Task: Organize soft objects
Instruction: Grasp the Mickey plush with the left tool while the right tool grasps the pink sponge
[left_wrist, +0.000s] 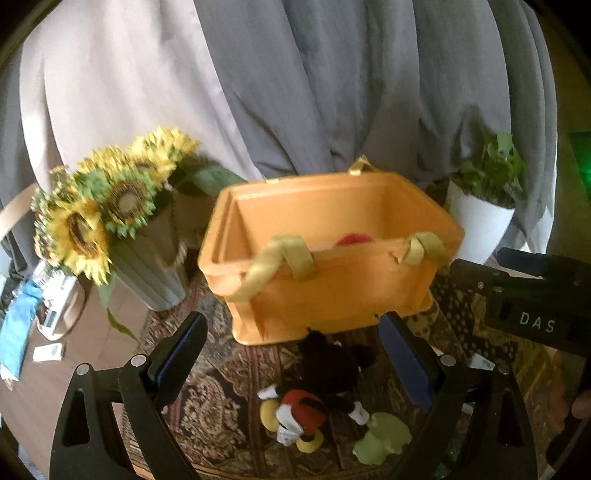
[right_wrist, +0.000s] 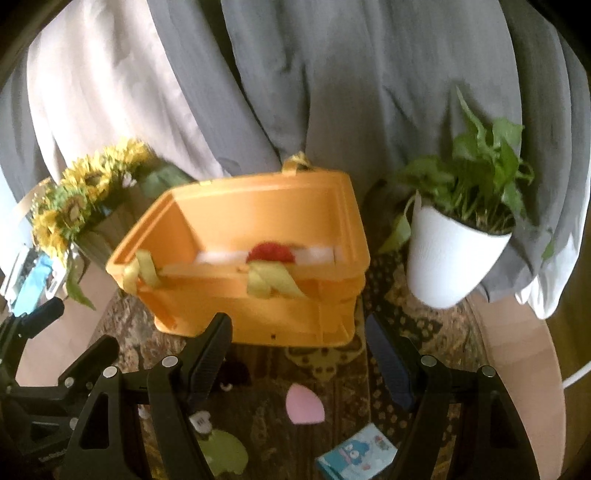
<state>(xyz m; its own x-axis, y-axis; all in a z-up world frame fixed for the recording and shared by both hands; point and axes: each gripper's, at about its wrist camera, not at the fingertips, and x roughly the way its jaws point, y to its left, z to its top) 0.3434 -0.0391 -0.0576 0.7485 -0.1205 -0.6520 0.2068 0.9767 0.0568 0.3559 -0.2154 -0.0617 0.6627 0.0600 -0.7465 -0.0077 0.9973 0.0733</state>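
While both tongs, left (left_wrist: 291, 354) and right (right_wrist: 299, 354), are held open and empty, a black-and-red plush toy (left_wrist: 314, 391) is seen on the patterned rug (left_wrist: 207, 391) before the orange bin (left_wrist: 332, 258), flanked by sunflowers (left_wrist: 99, 206) and a potted plant (right_wrist: 454, 236); a pink sponge (right_wrist: 304, 402) lies nearby.

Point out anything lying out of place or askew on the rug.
A plush mouse toy lies sprawled on the rug before the orange bin, beside a green sponge and, in the right view, a pink sponge. All are loose outside the bin.
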